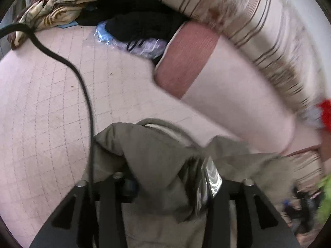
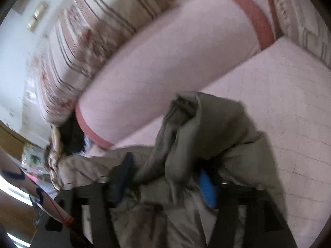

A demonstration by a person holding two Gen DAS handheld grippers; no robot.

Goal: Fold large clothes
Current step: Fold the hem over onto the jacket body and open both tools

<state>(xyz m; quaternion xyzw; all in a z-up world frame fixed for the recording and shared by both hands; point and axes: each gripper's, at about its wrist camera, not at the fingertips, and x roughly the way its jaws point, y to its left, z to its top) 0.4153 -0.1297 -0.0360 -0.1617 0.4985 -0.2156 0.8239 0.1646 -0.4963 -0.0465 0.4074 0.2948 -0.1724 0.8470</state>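
Gripping bunched olive-grey cloth, the left hand-held gripper has its two dark fingers closed onto a thick fold of a large garment. A shiny silver patch of the fabric shows against the right-hand finger. The garment rises in a rumpled heap in front of the fingers and rests on a pale pink quilted bed cover stitched in a square grid. A black cable curves across that cover from the upper left down to the gripper.

Beyond the garment lies a long pink bolster pillow with a darker rose band at its end. Behind it runs a cream striped cushion. In the far corner sit a patterned cream-and-brown blanket, a pile of black clothing and a crinkled clear plastic bag.

From the right wrist view, blurred by motion, the right hand-held gripper also has the same garment bunched between its fingers, with cloth piled over them and a blue pad showing on the right-hand finger. The garment lies on the bed cover, just beside the bolster pillow, with the striped cushion behind it.
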